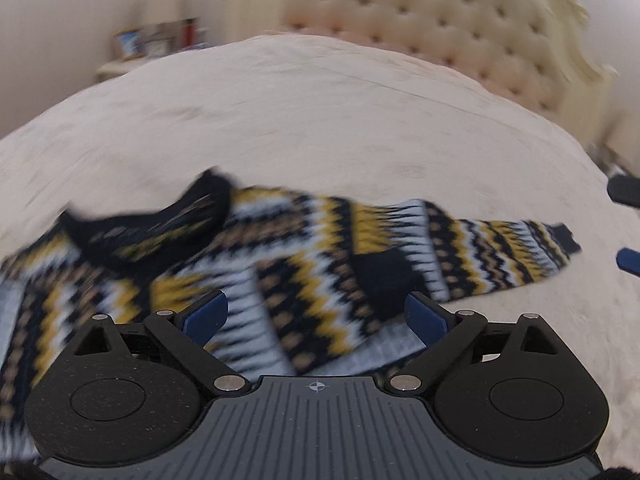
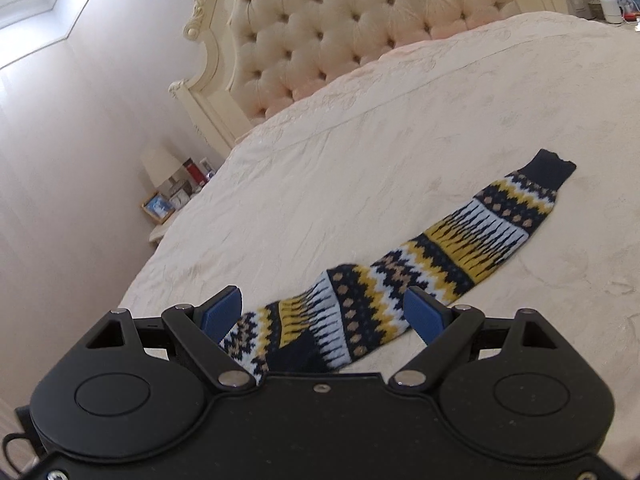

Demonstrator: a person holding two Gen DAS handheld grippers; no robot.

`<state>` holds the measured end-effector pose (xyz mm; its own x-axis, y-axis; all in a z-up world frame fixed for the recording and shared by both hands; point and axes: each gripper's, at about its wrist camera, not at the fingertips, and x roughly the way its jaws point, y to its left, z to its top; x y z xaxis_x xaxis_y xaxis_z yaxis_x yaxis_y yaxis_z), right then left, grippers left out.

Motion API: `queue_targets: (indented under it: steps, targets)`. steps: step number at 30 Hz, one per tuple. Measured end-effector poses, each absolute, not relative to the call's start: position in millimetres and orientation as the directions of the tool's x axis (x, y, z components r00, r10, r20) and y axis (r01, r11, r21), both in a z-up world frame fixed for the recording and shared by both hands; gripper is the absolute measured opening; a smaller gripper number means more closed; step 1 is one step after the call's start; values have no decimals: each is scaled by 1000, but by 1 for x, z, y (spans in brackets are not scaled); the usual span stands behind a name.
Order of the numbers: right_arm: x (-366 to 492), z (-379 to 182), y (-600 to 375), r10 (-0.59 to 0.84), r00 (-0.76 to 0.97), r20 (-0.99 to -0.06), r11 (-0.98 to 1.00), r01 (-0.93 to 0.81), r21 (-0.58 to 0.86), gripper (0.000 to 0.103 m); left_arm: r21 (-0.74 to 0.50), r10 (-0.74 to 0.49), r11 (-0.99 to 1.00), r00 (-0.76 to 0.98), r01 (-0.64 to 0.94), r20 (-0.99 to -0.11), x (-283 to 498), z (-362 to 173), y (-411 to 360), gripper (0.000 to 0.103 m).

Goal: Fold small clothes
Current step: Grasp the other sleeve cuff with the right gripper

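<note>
A knitted sweater [image 1: 312, 248] with navy, yellow, white and tan zigzag bands lies on a cream bedspread [image 1: 320, 112]. Its navy collar [image 1: 160, 232] points left and one sleeve [image 1: 500, 252] stretches out to the right. My left gripper [image 1: 316, 316] hovers open over the sweater's body, and its blue pads do not grip the cloth. In the right wrist view the same sleeve [image 2: 460, 248] runs diagonally to its navy cuff [image 2: 552, 168]. My right gripper [image 2: 324, 316] stands open above the sleeve's near end. Its fingertips [image 1: 626, 258] show at the left wrist view's right edge.
A tufted cream headboard [image 2: 340, 32] rises at the far end of the bed. A nightstand with a lamp [image 2: 162, 168], a picture frame and small items stands beside the bed on the left. More items sit on a stand [image 2: 612, 4] at the far right.
</note>
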<state>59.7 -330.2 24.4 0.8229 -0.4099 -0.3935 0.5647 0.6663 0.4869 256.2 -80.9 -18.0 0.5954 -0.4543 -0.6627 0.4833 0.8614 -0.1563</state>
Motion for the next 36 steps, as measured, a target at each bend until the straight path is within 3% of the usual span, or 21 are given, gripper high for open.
queue_targets:
  steps: [5,15,24,30,36]
  targets:
    - [63,23,-329,-393,826,-404,676,558,482,89,-243,-443,891,615,383,-653,231,-7,-24,96]
    - [64,19,-338,-396,805,-443,663,584,469,90,-269,-310,947,727,177,-613,174,17,44,95]
    - [59,2,-362,-398,782,-479,721,590,365,90,-82,-112,994,772,77,-625,138,13,50,95]
    - [47,-33,-411,-352,775,-525,680,598,425,90,-61,-113,993,739,97,-665,151,-6,41,95]
    - [36,-57,-468,-419,725,-547,631,666,399,89,-94,-119,993,698,74,-706,173,-37,32,95]
